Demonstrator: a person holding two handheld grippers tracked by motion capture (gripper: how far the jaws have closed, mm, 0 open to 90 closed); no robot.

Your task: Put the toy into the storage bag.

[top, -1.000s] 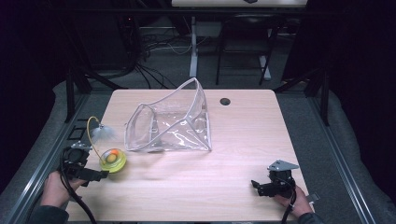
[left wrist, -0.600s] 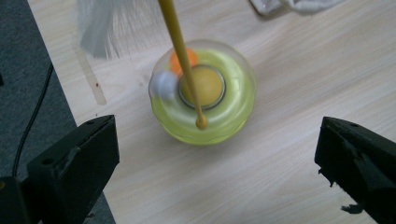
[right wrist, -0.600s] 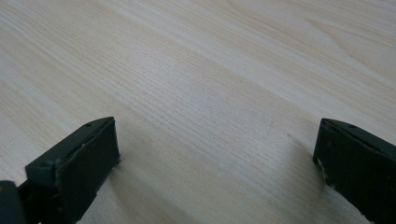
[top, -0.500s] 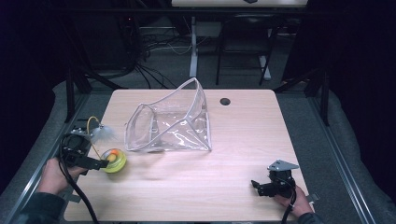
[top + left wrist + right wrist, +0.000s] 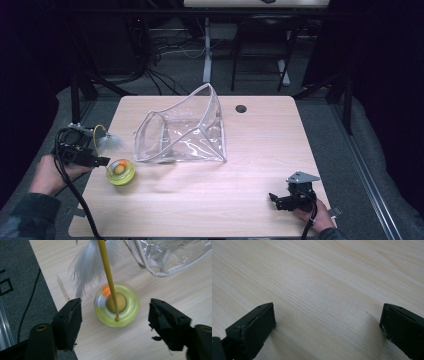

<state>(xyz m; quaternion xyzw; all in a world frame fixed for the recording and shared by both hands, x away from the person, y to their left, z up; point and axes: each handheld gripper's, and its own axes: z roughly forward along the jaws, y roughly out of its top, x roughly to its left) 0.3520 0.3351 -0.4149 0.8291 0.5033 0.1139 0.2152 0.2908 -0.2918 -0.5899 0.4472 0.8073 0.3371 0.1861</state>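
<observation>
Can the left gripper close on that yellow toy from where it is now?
Probably yes. The left gripper is open with the yellow toy lying between its jaws on the table. Only the toy's own yellow wand and feather are nearby.

Tabletop (image 5: 260, 165): pale wood-grain laminate, matt, with fine straight grain lines. Pouch (image 5: 182, 132): clear glossy plastic film, creased and catching highlights, edged with white cloth-like piping. Round toy (image 5: 117, 305): translucent yellow-green glossy plastic, holding a smooth yellow stick (image 5: 107, 270) and a soft white feather (image 5: 85, 272). Gripper fingers (image 5: 253, 331): black matt rubbery pads, their edges worn and rough. Floor (image 5: 17, 277): dark grey carpet-like covering.
</observation>
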